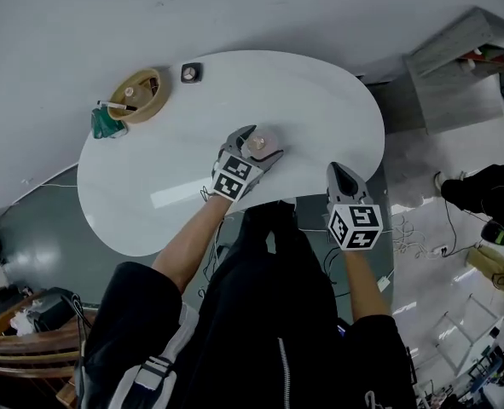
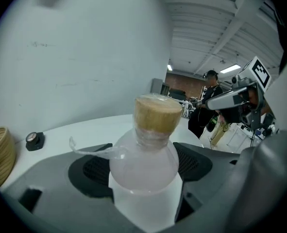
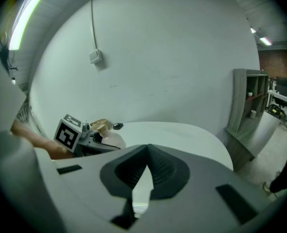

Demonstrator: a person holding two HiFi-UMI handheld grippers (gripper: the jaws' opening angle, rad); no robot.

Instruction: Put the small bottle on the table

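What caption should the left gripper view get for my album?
Left gripper holds a small round bottle, tan stopper up, white table behind.

Bright and even throughout, lit from overhead. Pale glare streaks across the glossy white table [image 1: 175, 196] in the head view; darker, murkier at that view's lower edge. Flat and nearly shadowless on the wall [image 3: 158, 57]. Heavy fisheye bending in both gripper views, corners vignetted to black. Ceiling tubes [image 2: 232, 68] glowing at upper right of the left gripper view; a greenish strip light [image 3: 25, 16] blown out at upper left of the right gripper view. Slightly soft up close (the small bottle [image 2: 144, 152] most of all), sharper farther back.
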